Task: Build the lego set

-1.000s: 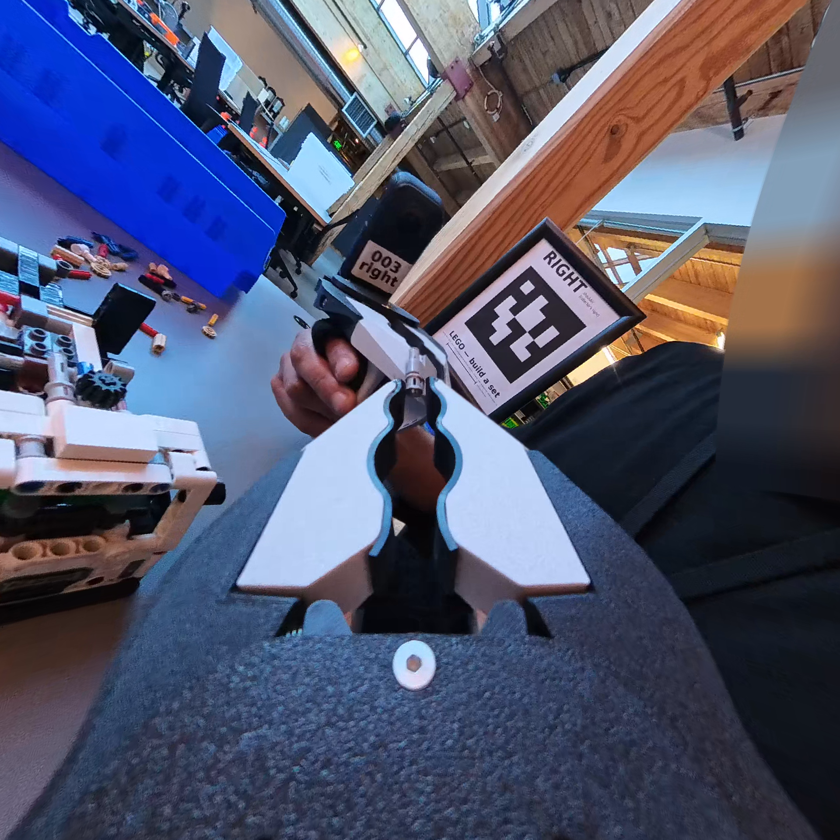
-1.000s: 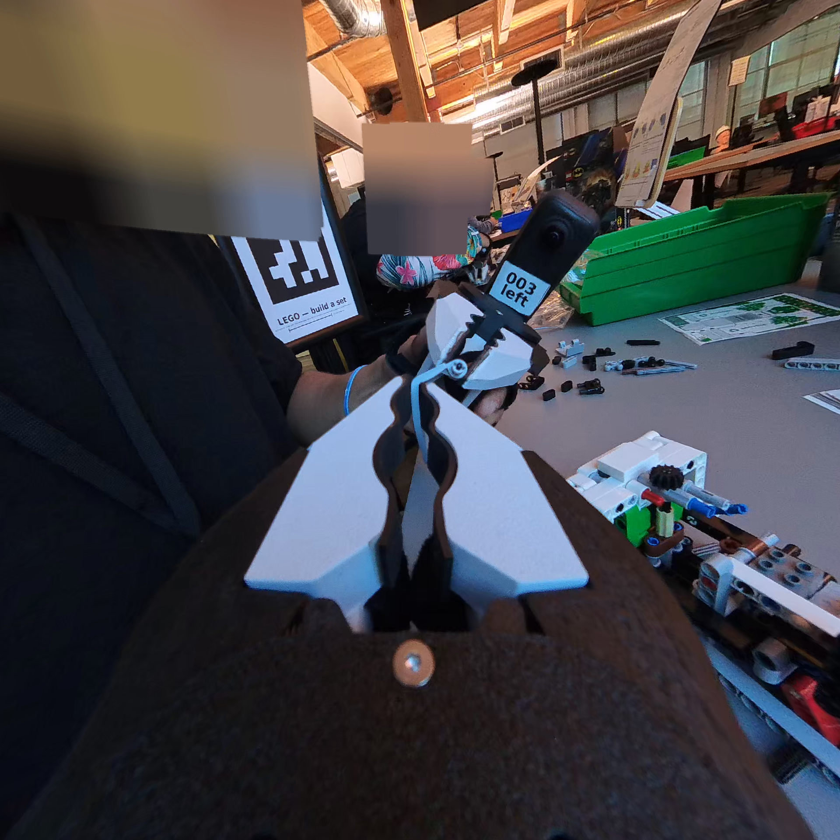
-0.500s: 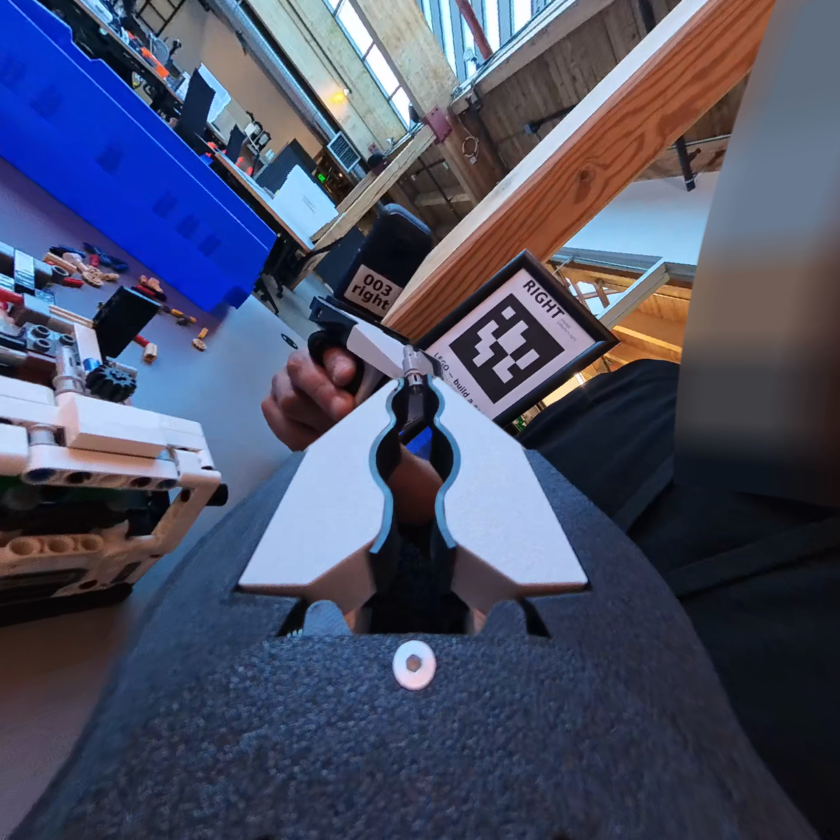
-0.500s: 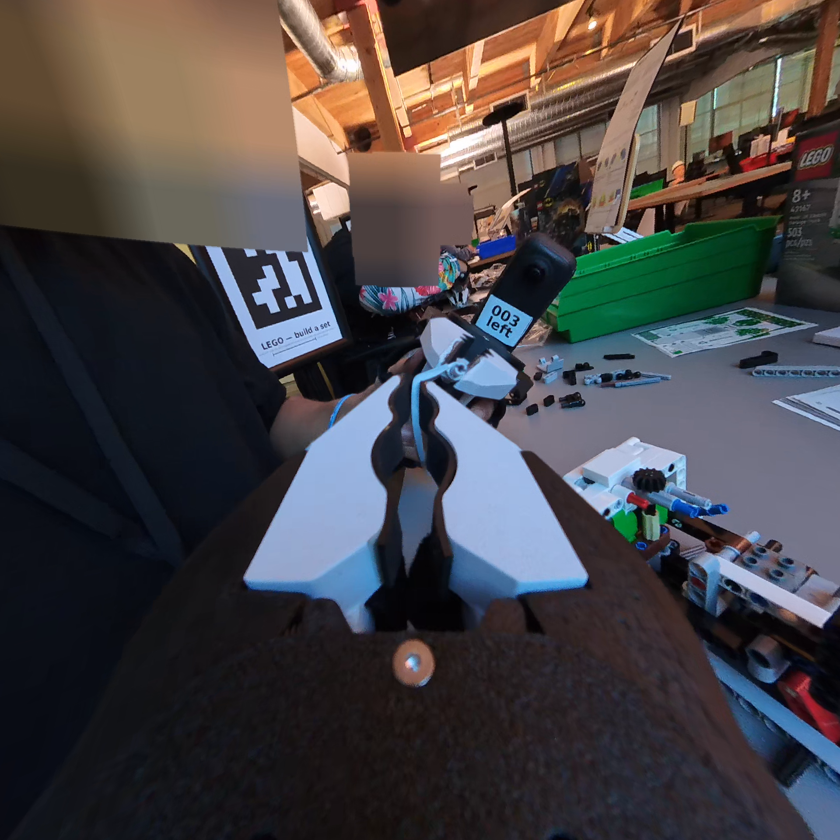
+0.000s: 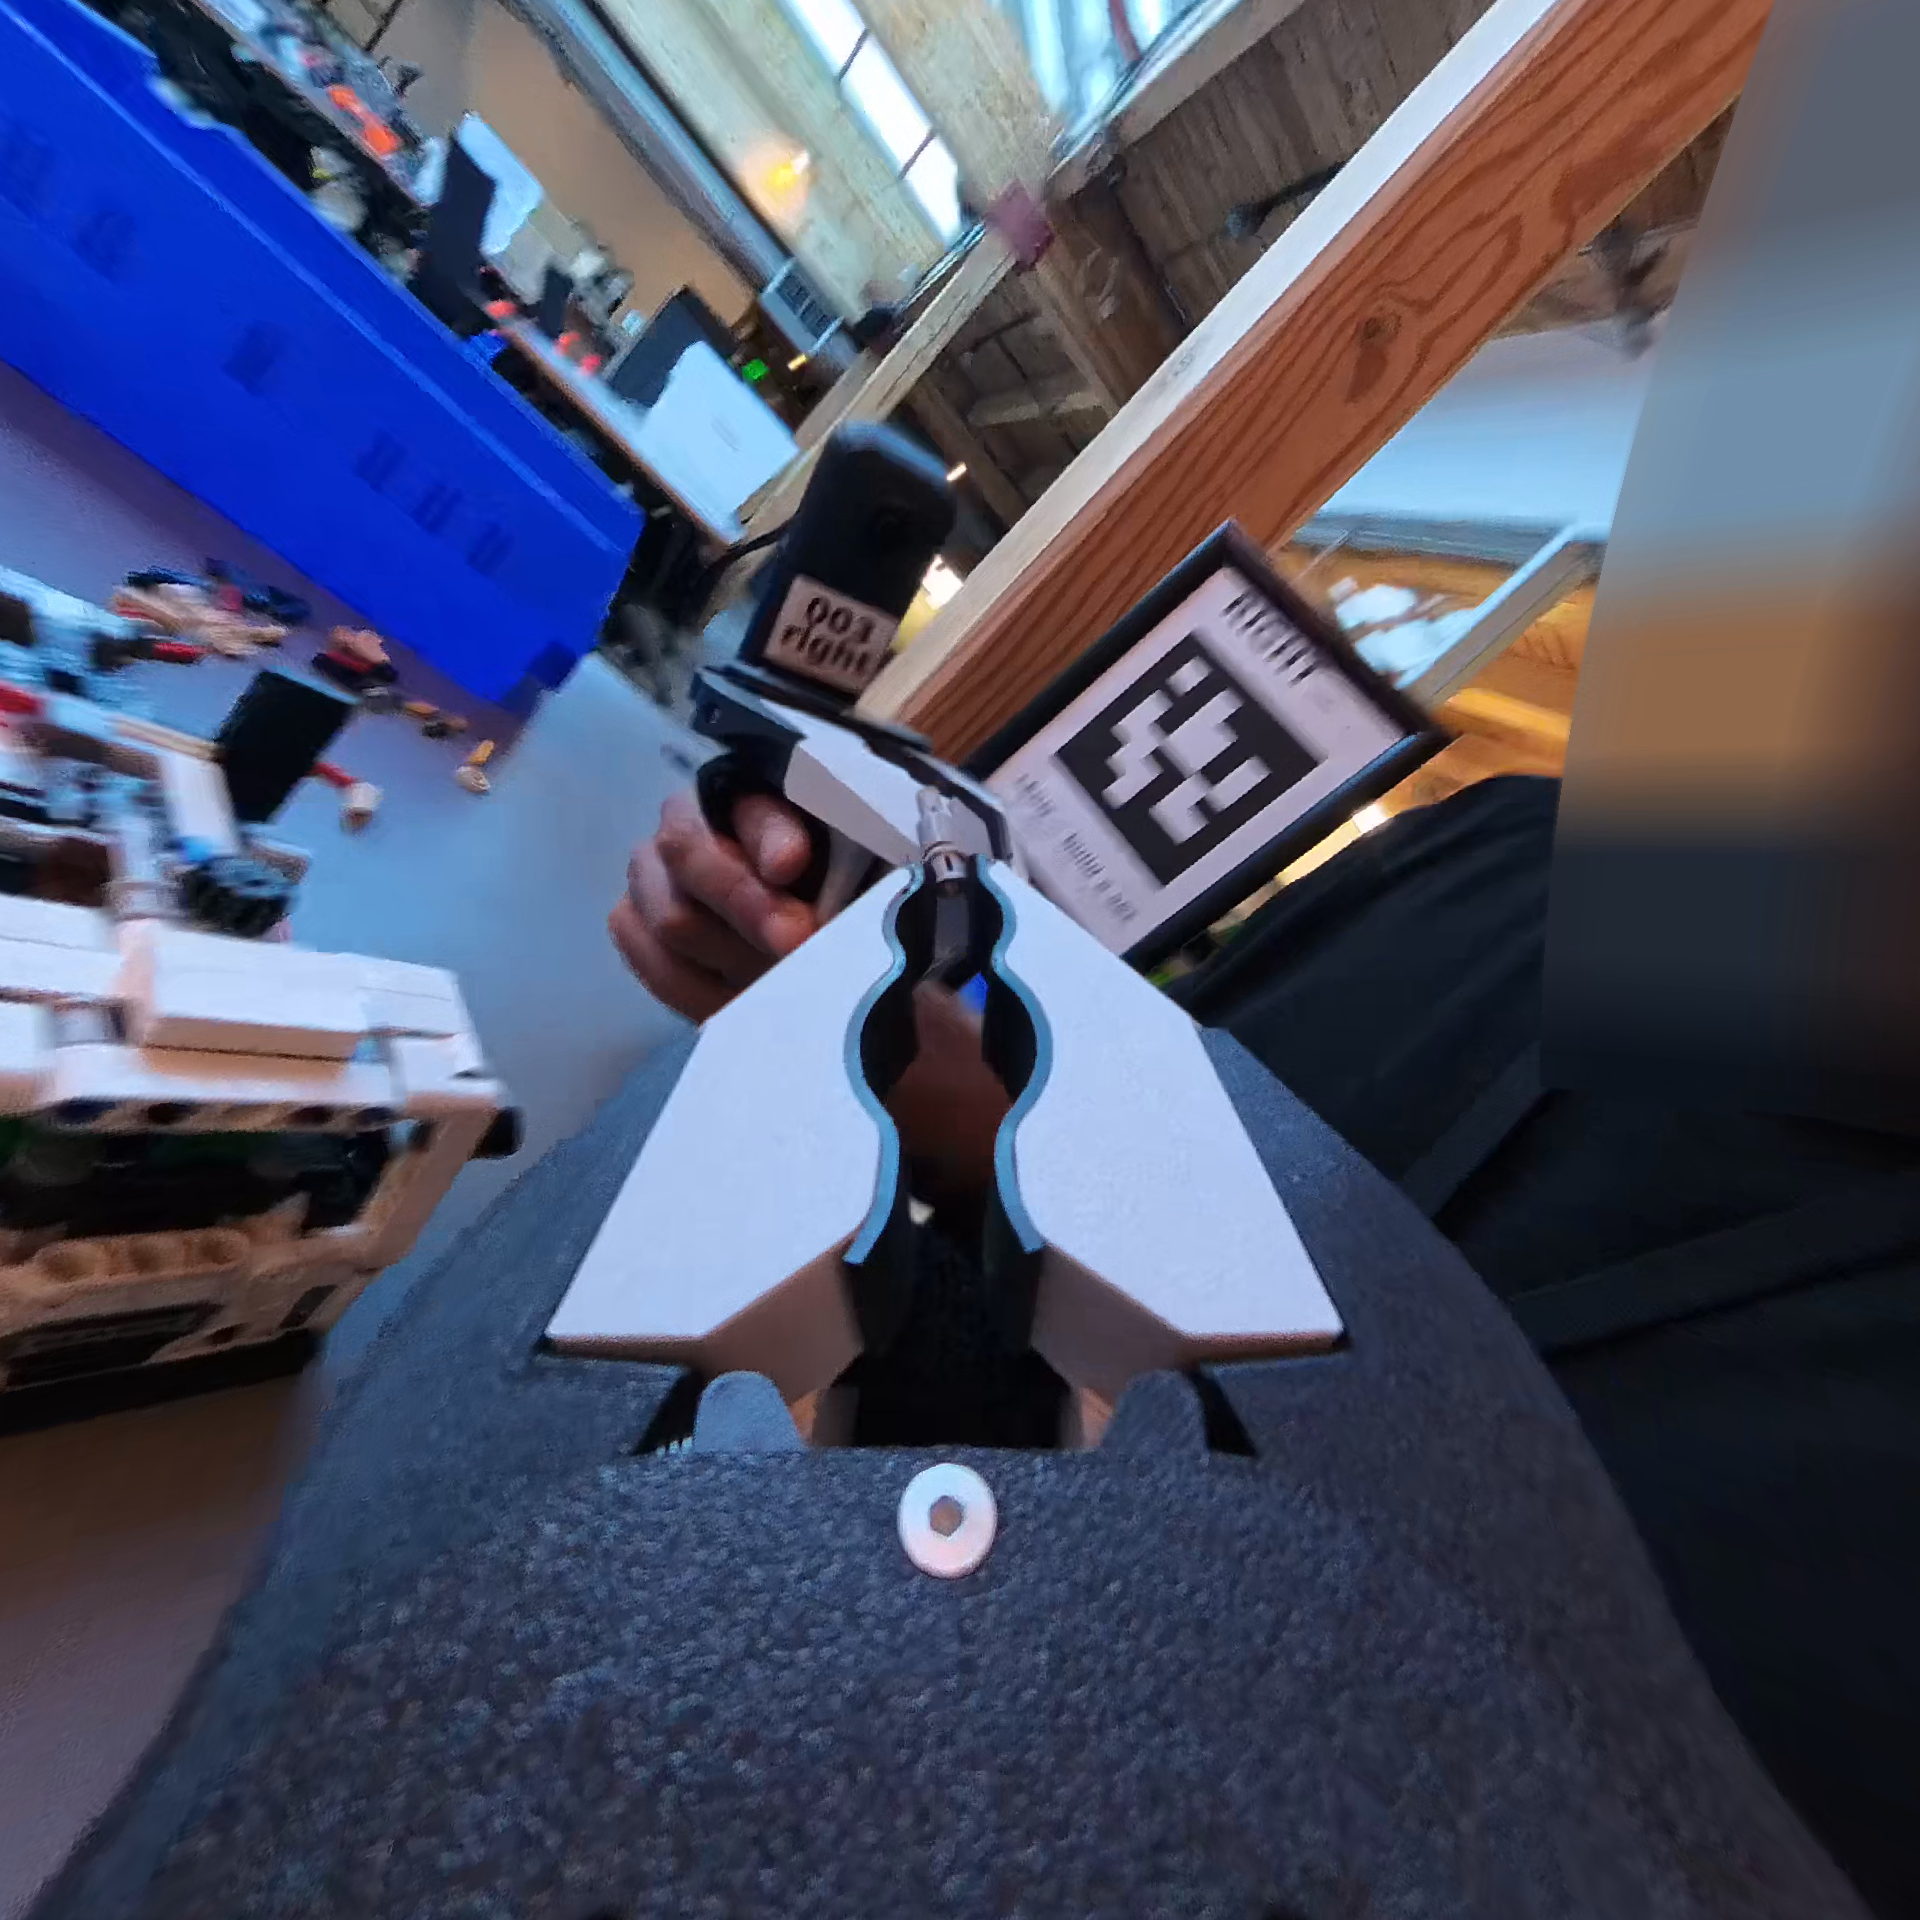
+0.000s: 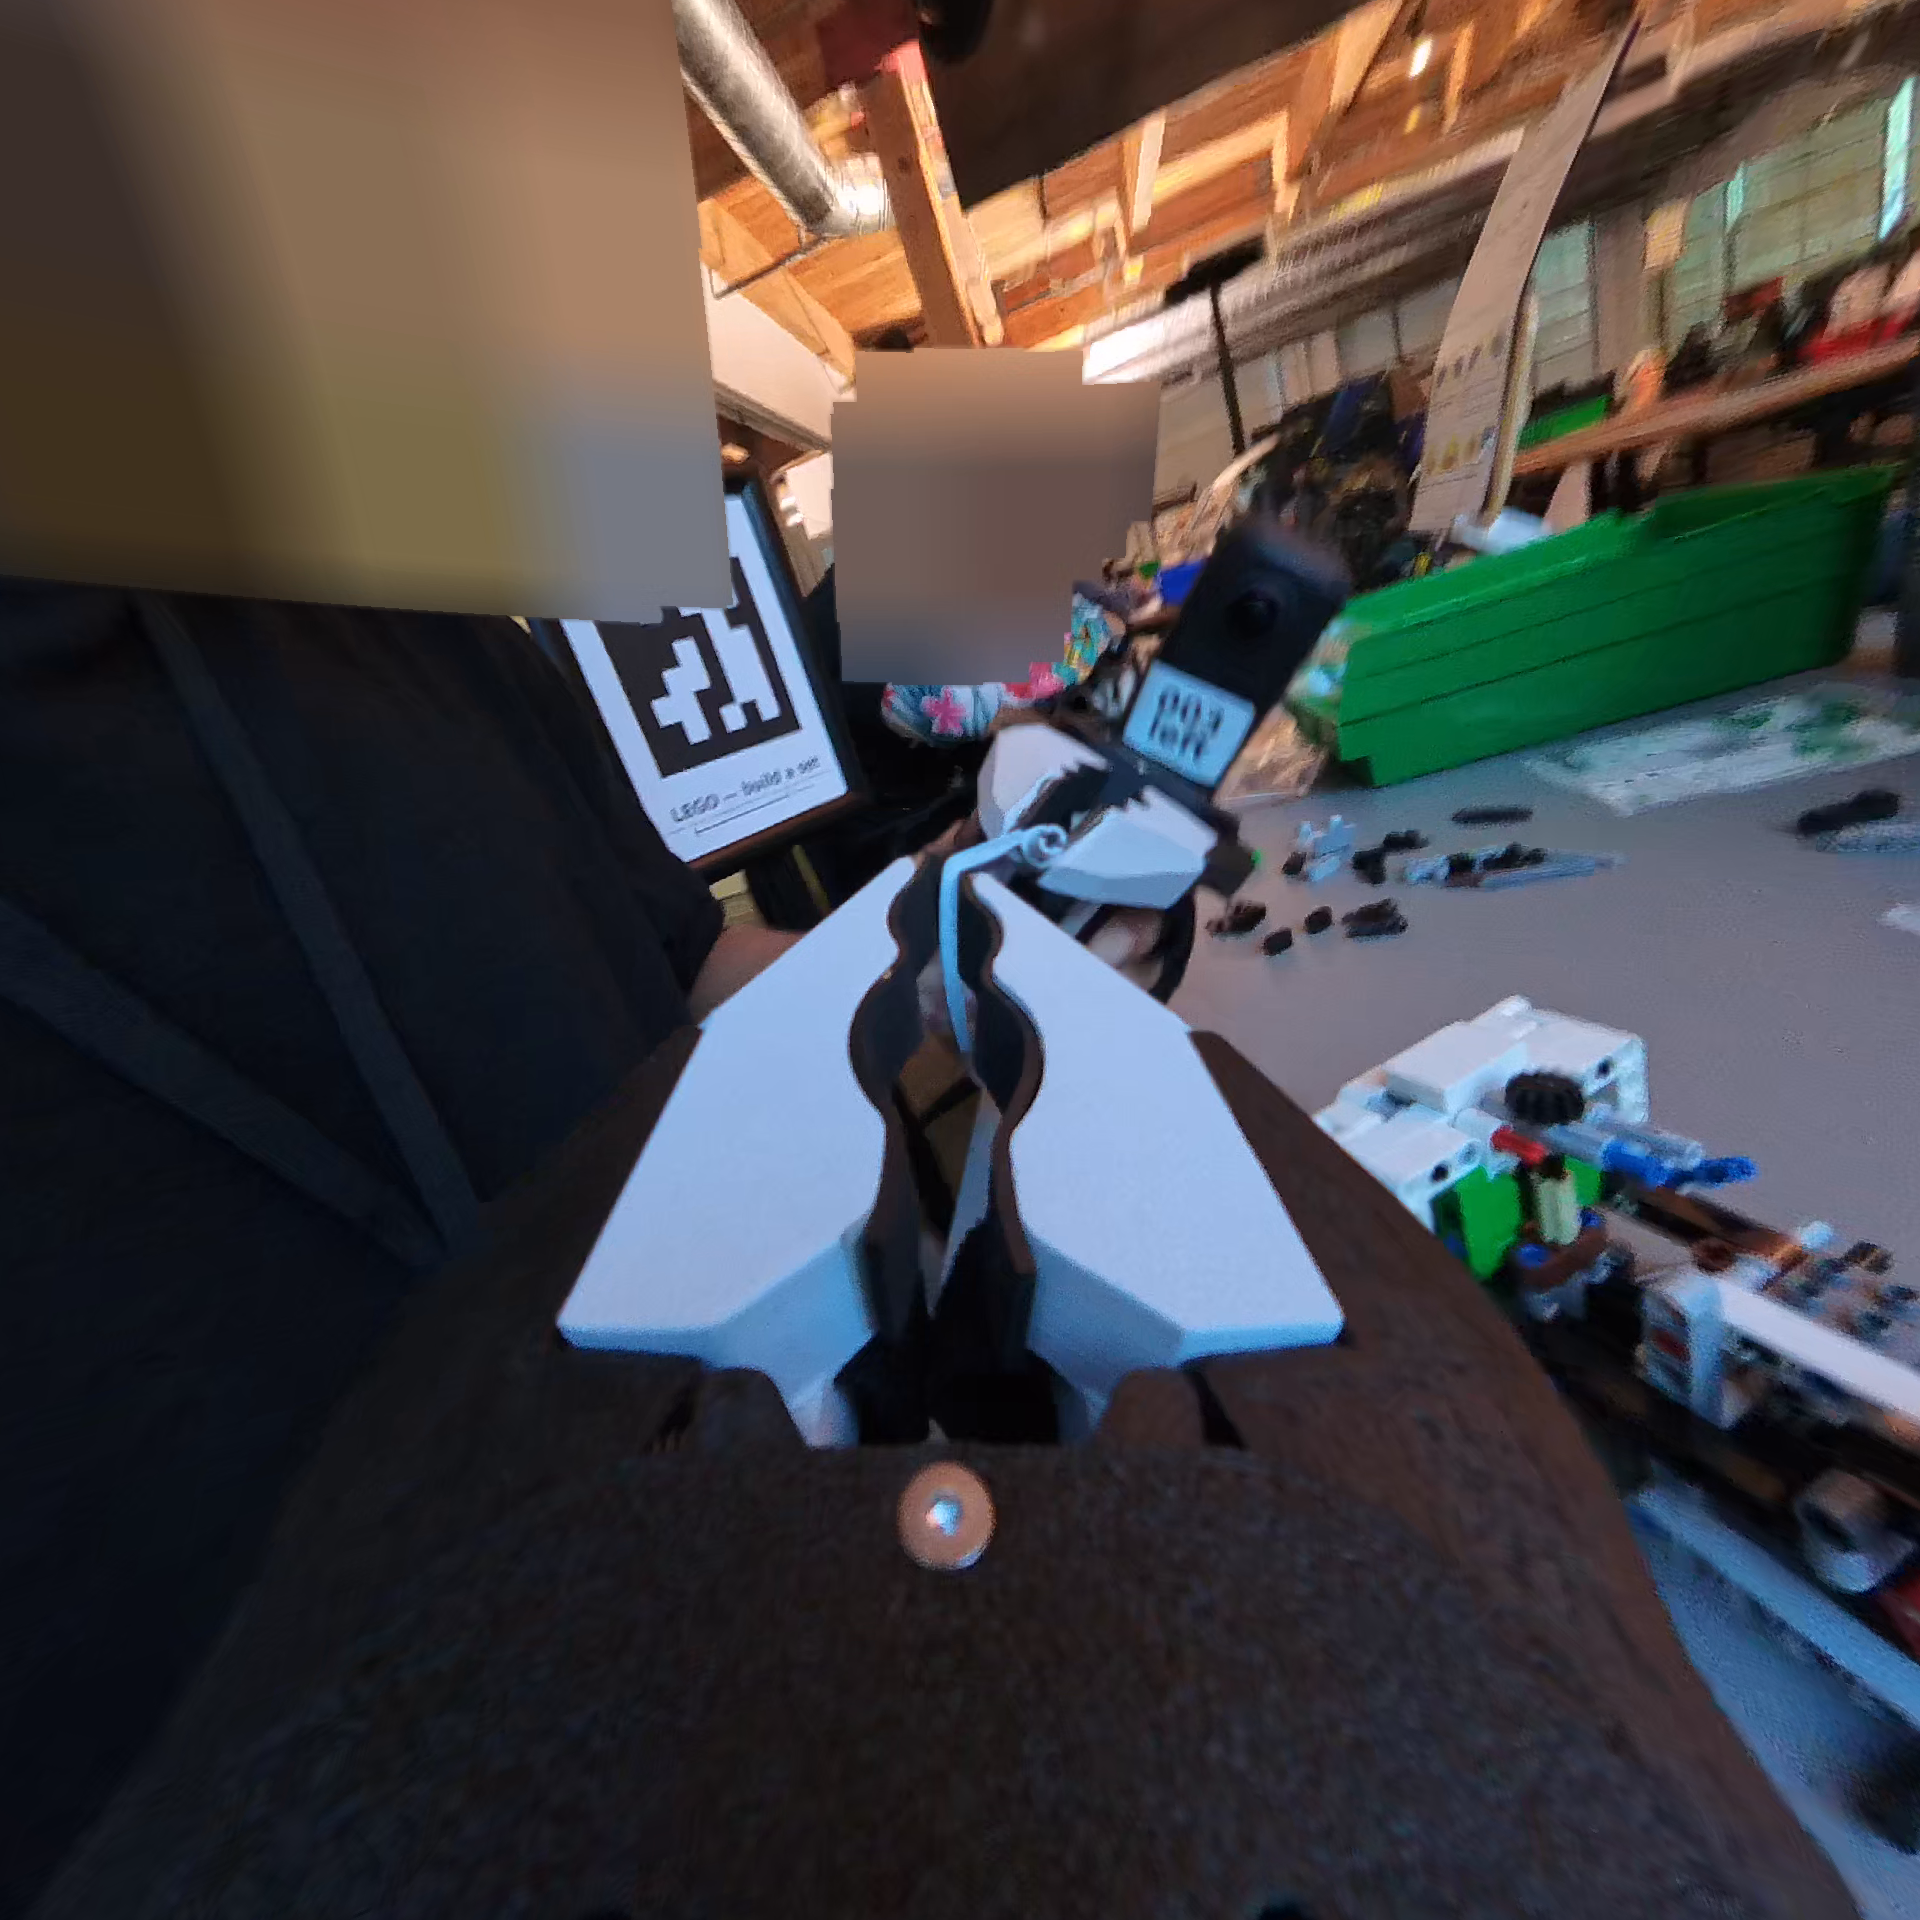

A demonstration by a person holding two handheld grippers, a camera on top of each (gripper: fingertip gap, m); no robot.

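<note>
Grey tabletop [image 6: 1558, 966] carries the half-built lego model [image 6: 1475, 1132], white with a black gear, low at the right of the right wrist view and at the left edge of the left wrist view [image 5: 208, 1101]. Bins border the table's far side: a blue bin [image 5: 312, 416] and a green bin [image 6: 1600, 634]. A framed marker card [image 5: 1195, 758] with a black-and-white pattern and printed lines stands close behind the grippers. Loose dark pieces [image 6: 1351, 914] lie scattered before the green bin. Left gripper [image 5: 943, 883] pinches a small grey pin [image 5: 940, 842] at its tips. Right gripper [image 6: 940, 883] clamps a thin light-blue strip [image 6: 956, 956], its curled end touching the left gripper's white body.
</note>
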